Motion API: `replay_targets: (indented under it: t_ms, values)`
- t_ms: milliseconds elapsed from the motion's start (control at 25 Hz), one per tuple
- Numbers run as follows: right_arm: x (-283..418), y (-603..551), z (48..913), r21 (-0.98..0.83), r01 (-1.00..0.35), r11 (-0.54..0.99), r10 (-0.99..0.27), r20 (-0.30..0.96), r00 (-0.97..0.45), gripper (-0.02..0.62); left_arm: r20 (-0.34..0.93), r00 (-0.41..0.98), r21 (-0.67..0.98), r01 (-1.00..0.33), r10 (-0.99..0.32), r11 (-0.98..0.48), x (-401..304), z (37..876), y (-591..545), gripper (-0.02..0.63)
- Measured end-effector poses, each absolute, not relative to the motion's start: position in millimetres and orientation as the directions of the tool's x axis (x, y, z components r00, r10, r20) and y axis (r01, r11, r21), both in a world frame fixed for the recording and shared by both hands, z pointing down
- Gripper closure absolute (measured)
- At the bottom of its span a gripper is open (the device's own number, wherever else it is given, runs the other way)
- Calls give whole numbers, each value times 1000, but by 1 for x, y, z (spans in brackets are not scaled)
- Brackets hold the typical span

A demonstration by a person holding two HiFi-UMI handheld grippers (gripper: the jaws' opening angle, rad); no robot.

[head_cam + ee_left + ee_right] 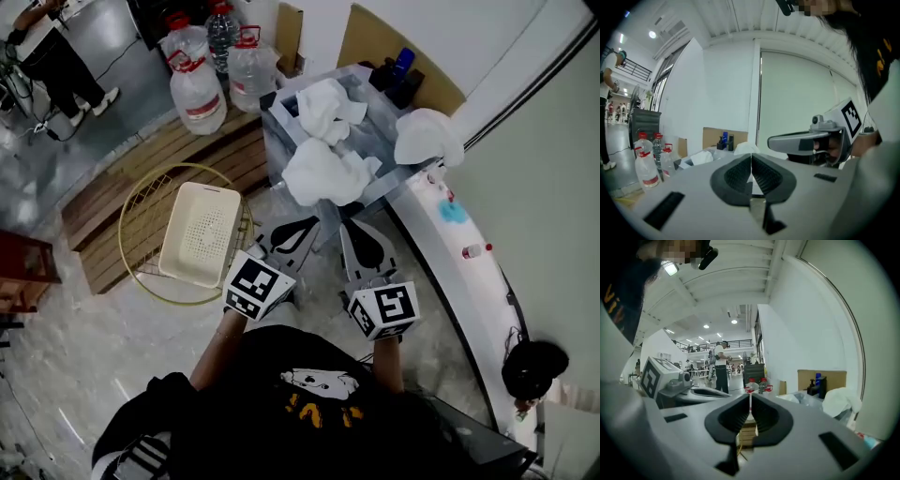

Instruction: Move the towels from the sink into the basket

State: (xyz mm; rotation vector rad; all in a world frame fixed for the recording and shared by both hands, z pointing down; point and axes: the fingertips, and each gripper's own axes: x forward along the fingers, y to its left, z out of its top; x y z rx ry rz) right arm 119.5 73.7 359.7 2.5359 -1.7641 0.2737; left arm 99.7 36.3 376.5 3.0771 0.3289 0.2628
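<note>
Three white towels lie crumpled at the steel sink (276,120): one at the back (326,106), one at the front (323,174), and a third (427,136) on its right edge. The cream plastic basket (201,234) sits on the floor to the left, inside a round gold wire frame (131,211). My left gripper (313,223) and right gripper (352,231) are side by side just short of the sink's front, both shut and empty. In the left gripper view the pads (740,173) meet in a thin line; the right gripper view shows its pads (761,416) closed the same way.
Several large water bottles (202,89) stand on a wooden pallet (159,164) behind the basket. A curved white counter (441,244) runs along the right with small items on it. Dark bottles (398,70) stand behind the sink. A person (56,70) stands at the far left.
</note>
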Motion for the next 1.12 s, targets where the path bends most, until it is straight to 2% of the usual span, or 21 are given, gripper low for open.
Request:
replay_targets:
  t_ms: [280,640,1120]
  values:
    - [148,35,371,16,-928,-372,-900,238,365,588,164,965,97,190,204,-977,128,386,-15,597]
    - [197,8,381,6,-936,-352,-905,253,342,588,177,968,102,160,176,-982,168,390,-37,597]
    - [333,-49,425,-60,-968,-245,-936,275,220,585,198,978,91,-91,-72,-992,241,395,-94,597]
